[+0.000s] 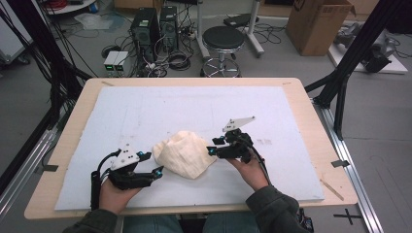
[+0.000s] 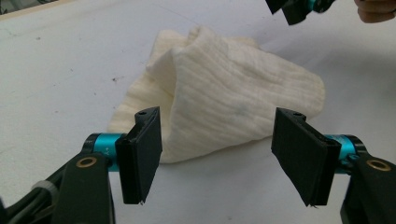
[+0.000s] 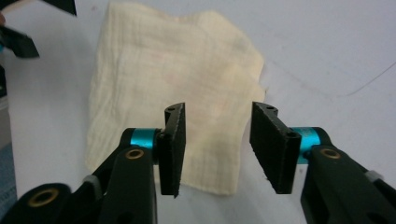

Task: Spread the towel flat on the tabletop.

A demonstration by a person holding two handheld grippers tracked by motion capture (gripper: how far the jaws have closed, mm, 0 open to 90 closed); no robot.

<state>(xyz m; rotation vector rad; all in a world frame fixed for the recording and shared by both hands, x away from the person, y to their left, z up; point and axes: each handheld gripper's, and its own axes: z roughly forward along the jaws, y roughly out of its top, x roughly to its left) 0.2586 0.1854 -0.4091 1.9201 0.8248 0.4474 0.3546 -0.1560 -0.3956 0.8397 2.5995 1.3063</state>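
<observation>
You are flanking the crumpled cream cloth lying mid-table on the white mat, your left gripper gaping wide and empty just short of its near edge, your right gripper half-spread, gripping nothing, nearer over its fold.

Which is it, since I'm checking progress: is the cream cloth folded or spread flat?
Folded, loosely: the cream cloth lies bunched, one flap humped over itself, not flat.

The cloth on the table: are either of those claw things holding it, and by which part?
Neither. The cloth lies loose. The left gripper and the right gripper both face it with jaws open, gripping nothing.
</observation>
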